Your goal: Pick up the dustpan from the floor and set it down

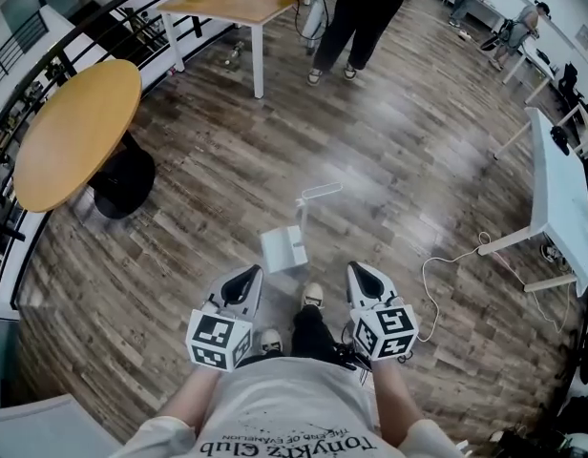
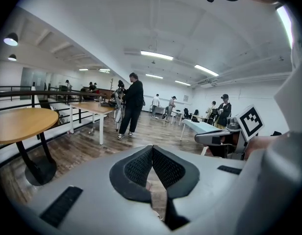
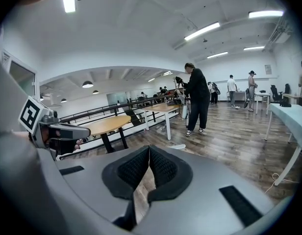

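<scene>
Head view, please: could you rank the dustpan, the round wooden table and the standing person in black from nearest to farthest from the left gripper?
From the left gripper:
1. dustpan, on the floor just ahead, slightly to the right.
2. round wooden table, off to the left.
3. standing person in black, far ahead across the floor.

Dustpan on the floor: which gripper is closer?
Left, narrowly. In the head view the left gripper sits just below-left of the dustpan; the right gripper is farther, lower right.
</scene>
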### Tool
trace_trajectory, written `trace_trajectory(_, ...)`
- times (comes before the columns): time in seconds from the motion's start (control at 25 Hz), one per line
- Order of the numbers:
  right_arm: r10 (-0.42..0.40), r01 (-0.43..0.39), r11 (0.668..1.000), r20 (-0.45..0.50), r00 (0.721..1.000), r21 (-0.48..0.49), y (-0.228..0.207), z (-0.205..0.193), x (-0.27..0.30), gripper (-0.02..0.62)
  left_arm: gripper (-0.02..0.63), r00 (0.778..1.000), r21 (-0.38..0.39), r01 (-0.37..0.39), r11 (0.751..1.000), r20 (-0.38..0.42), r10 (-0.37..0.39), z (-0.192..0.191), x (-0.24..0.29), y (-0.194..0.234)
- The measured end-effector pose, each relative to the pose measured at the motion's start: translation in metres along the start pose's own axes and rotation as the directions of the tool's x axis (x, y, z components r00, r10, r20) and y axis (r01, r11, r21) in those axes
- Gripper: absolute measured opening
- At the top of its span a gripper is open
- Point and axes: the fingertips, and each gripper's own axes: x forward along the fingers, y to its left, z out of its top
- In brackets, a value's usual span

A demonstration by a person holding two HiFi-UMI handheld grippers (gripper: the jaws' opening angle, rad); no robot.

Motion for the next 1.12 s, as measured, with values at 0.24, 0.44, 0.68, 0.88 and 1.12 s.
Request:
trace_trajectory(0.24, 0.045, -0.045, 0.998, -0.003, 0.999, -0.034, -0.045, 0.028, 0.04, 0.026, 0.023, 0.999, -0.007, -0.046, 0.999, 0.014, 0.046, 0.027, 0.05, 0.009)
trace_trajectory(0.44, 0.111, -0.111, 0.992, -0.016, 0.994, -0.055, -0.077, 0.051, 0.072, 0.026, 0.023, 0.995, -0.03, -0.099, 0.995, 0.029, 0.1, 0.053, 0.093, 0.017)
trace_trajectory(0.68, 0.192, -0.194, 0.978, -0.037, 0.981, -0.076, -0.101, 0.064, 0.103, 0.026, 0.023, 0.99, -0.047, -0.138, 0.989, 0.019, 0.139, 0.065, 0.138, 0.017)
trace_trajectory(0.88, 0.216, -0.22, 0.972, -0.051, 0.975, -0.077, -0.114, 0.063, 0.115, 0.026, 0.023, 0.988, -0.048, -0.151, 0.987, 0.01, 0.152, 0.066, 0.154, 0.013)
trace_trajectory(1.12, 0.208, -0.211, 0.976, -0.054, 0.977, -0.057, -0.114, 0.065, 0.126, 0.026, 0.023, 0.989, -0.04, -0.149, 0.988, -0.01, 0.149, 0.069, 0.158, 0.027)
